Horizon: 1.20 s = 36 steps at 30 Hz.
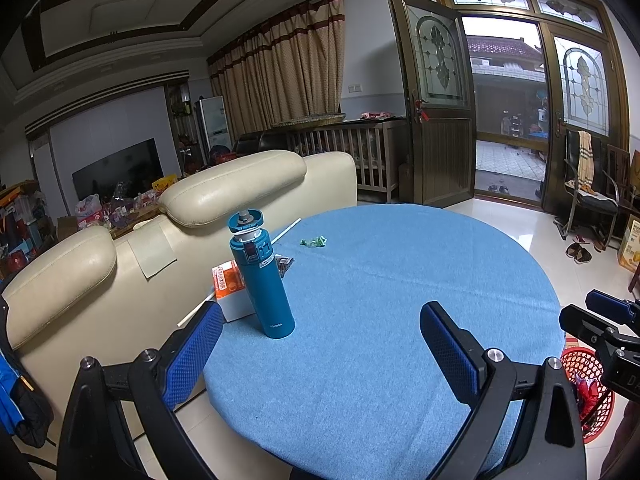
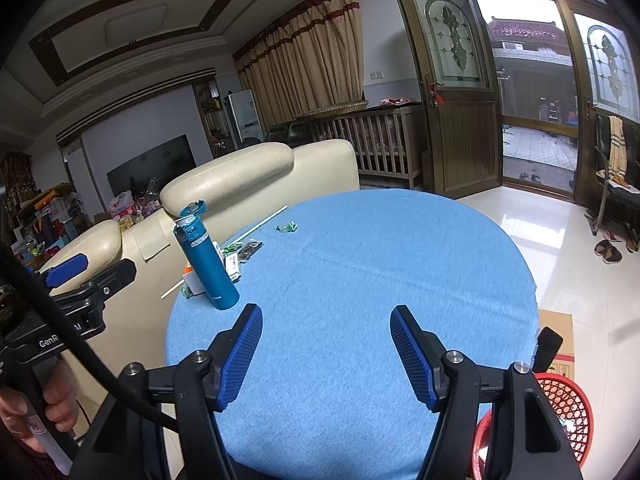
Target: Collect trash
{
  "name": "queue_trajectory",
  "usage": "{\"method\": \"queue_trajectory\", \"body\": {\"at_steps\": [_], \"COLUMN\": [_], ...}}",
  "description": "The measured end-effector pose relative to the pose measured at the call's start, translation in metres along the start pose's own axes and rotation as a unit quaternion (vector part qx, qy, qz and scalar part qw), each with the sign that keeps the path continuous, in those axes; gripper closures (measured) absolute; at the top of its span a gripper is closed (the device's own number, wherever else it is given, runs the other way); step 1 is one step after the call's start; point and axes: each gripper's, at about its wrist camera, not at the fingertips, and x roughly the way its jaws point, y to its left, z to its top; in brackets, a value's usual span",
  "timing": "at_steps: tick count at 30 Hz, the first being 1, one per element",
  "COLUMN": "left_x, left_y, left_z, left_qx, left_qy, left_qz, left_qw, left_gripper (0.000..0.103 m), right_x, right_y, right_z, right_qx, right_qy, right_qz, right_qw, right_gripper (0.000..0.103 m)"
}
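1. At far left we see a cream sofa standing against the round table, which is covered in blue cloth.
2. Near the table's left edge, a teal bottle stands upright with its lid flipped open; an orange-and-white box sits just behind it, and a white straw lies on the cloth beyond.
3. The trash, a crumpled green wrapper, lies on the cloth on the far side, right of the bottle and apart from both grippers.
4. Our left gripper hovers over the near table edge, jaws spread, nothing between them.
5. Our right gripper does likewise, jaws spread and empty.
6. A red mesh basket stands on the floor at near right, beside the table.
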Motion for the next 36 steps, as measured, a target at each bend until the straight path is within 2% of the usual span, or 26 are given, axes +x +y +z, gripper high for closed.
{"method": "queue_trajectory", "body": {"at_steps": [36], "left_x": [0.0013], "left_y": [-0.0002], "left_z": [0.0], "left_qx": [0.005], "left_qy": [0.005], "left_qz": [-0.008], "left_qw": [0.9999], "left_gripper": [0.004], "right_x": [0.0062], "right_y": [0.0054], "right_z": [-0.0019], "right_qx": [-0.006], "right_qy": [0.005], "right_qz": [0.0], "right_qw": [1.0], "right_gripper": [0.033]}}
